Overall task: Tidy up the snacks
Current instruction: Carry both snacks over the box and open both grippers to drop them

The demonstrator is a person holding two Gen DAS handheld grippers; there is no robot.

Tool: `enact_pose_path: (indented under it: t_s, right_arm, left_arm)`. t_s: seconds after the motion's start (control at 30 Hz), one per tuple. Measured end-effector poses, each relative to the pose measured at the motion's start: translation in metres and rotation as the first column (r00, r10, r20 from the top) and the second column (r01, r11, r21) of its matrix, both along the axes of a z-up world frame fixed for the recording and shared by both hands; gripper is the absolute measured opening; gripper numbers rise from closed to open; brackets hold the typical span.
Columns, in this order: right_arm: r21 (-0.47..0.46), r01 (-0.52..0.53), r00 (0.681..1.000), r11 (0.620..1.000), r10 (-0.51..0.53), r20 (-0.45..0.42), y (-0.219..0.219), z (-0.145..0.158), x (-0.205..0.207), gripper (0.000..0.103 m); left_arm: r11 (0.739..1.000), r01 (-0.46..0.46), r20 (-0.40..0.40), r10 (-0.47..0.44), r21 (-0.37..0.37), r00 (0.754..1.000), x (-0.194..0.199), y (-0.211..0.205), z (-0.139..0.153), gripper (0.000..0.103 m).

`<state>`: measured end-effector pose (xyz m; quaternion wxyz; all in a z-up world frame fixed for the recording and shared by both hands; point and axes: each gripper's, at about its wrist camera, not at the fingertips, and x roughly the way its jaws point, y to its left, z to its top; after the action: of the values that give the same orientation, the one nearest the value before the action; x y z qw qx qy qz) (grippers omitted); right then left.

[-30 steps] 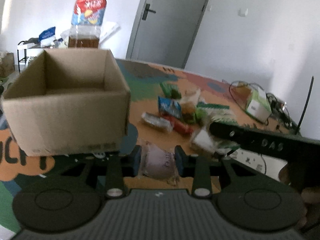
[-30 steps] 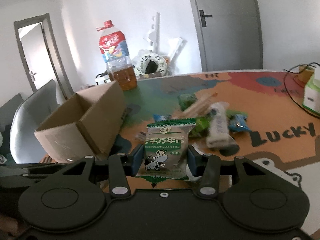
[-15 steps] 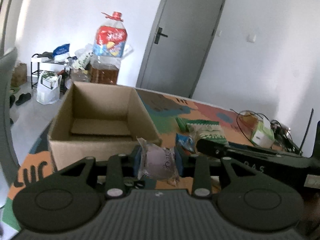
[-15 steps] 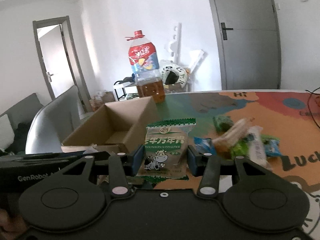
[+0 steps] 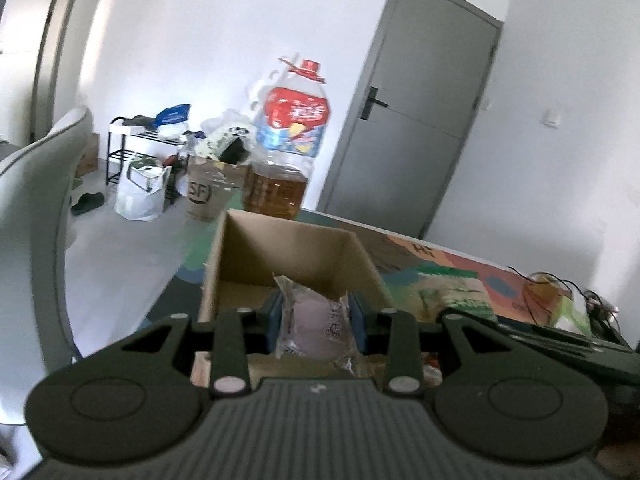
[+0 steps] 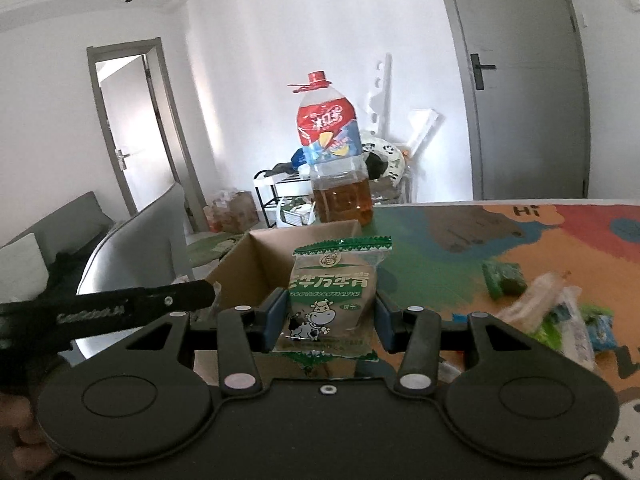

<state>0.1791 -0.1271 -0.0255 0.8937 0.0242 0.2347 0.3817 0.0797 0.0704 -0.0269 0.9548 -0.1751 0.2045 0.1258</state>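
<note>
Green cow-printed biscuit packet [image 6: 332,304]; "Hi" on table mat [image 6: 528,236].

1. "Hi" is printed on the counter's [image 6: 460,240] colourful mat.
2. "SF" stands on a brown paper bag [image 5: 208,192] on the floor.
3. Green biscuit packet [image 6: 330,300]: Chinese characters, not legible to me.
</note>
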Motion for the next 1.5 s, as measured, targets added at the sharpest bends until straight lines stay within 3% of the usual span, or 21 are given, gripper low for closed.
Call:
enact_pose_path:
  t_s: [0.43,0.93,1.03,1.2,1.33,1.5]
  right_arm:
    - [-0.022,-0.039,0.999,0.999,0.039,-0.029,0.039,-0.007,0.014,0.046]
    - [-0.048,-0.073,0.997,0.996,0.072,-0.035,0.072,-0.01,0.019,0.047]
    - [-0.054,-0.075,0.997,0.996,0.073,-0.03,0.078,-0.009,0.021,0.048]
    - [-0.053,-0.055,0.998,0.997,0.055,-0.016,0.072,-0.007,0.018,0.059]
    - [-0.033,-0.032,0.999,0.999,0.032,-0.006,0.059,-0.002,0.011,0.077]
    - [-0.01,-0.002,1.0,1.0,0.002,-0.005,0.034,0.003,0.002,0.091]
  left_arm:
    - [0.997,-0.017,-0.07,0.012,-0.073,0.997,0.024,0.045,-0.024,0.034]
    - [0.999,-0.02,-0.079,0.016,-0.043,0.997,0.026,0.063,-0.023,0.036]
    - [0.998,-0.031,-0.082,0.027,-0.049,0.996,0.025,0.064,-0.02,0.045]
    - [0.998,-0.039,-0.043,0.036,-0.054,0.998,0.013,0.059,-0.012,0.058]
    - [0.996,-0.08,-0.023,0.079,-0.035,0.997,0.002,0.05,-0.007,0.079]
    - [0.994,-0.105,-0.03,0.104,-0.04,0.994,-0.006,0.04,-0.003,0.088]
